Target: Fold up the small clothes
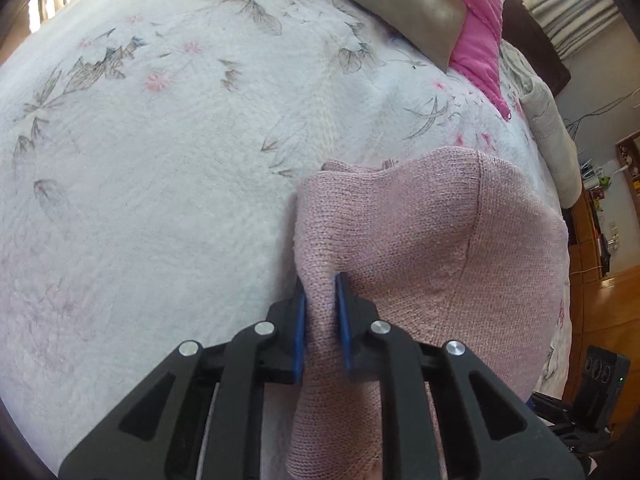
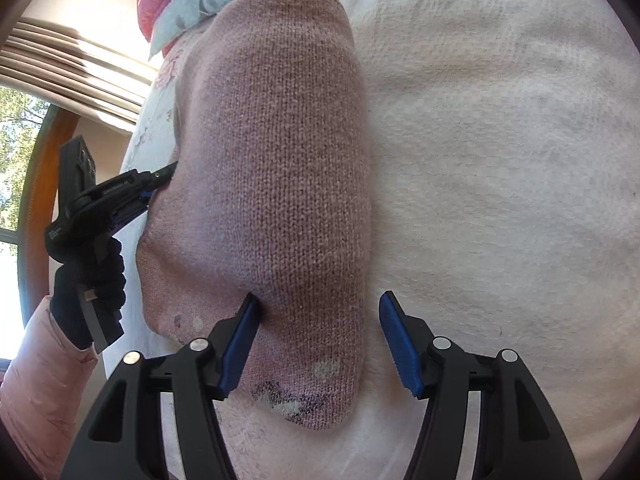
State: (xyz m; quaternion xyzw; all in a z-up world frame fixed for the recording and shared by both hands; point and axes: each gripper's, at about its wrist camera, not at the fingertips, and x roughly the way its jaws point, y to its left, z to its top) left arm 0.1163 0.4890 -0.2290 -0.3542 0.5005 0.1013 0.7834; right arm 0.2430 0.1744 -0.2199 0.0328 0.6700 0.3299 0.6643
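My left gripper [image 1: 320,304] is clamped on a bunched fold of the pink knit garment [image 1: 420,248], its blue pads pinching the cloth. My right gripper [image 2: 320,336] stands wide apart, straddling the garment's near end without gripping it. The garment lies on the bed's floral white quilt [image 1: 160,160], near the edge, with a pink pillow [image 1: 476,28] beyond it.

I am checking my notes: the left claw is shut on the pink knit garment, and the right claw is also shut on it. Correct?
Not quite. The left claw is shut on the pink knit garment, but the right wrist view shows the right claw open, its fingers apart over the fabric.
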